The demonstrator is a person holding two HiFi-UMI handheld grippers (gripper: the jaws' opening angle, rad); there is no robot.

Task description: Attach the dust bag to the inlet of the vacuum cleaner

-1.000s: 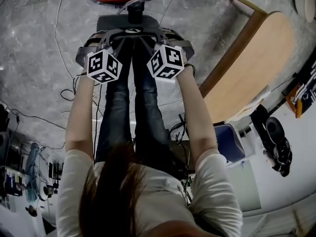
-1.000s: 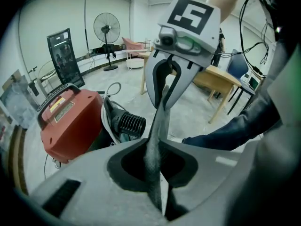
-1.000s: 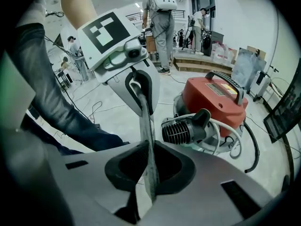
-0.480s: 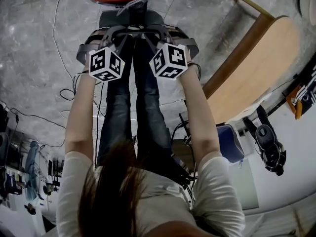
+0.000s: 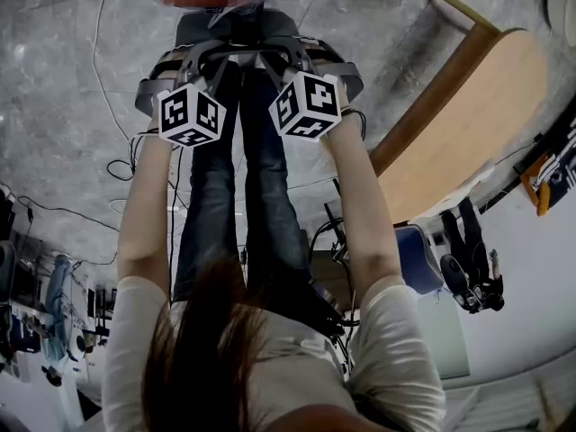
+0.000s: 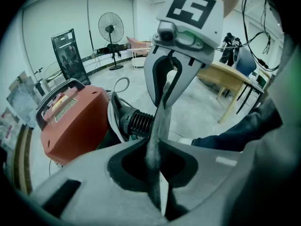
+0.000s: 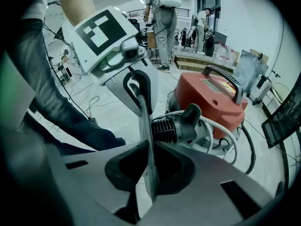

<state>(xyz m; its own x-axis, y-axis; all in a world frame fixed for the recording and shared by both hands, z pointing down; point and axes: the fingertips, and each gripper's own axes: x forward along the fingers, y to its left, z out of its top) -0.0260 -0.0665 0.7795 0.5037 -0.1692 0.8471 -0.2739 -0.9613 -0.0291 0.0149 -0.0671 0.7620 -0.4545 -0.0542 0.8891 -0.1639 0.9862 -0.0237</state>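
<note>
Fabric of the dust bag [image 6: 156,131] runs in a strip between the two hand-held tools, just on the person's side of the vacuum cleaner [image 7: 211,98]. The left gripper [image 6: 157,182] has its jaws drawn almost together, pinching one edge of the bag. The right gripper [image 7: 148,178] is closed the same way on the opposite edge, so the bag spans the gap from one tool to the other.

Seen along either pair of jaws, the bag is edge-on: a thin, grey, felt-like band (rather fuzzy in the left gripper view, paler and sharper-edged in the right gripper view). From the head view it reads as a flat dark-grey panel beyond the two marker cubes, close against the near side of the vacuum cleaner.

The vacuum cleaner is a red body with a dark carry handle on top, standing on the grey marbled floor [image 5: 72,79]. A black ribbed fitting [image 7: 171,128] with a white hose looped round it projects from the vacuum cleaner toward the person, and the bag crosses directly in front of that fitting. Whether bag and fitting touch cannot be told.
</note>
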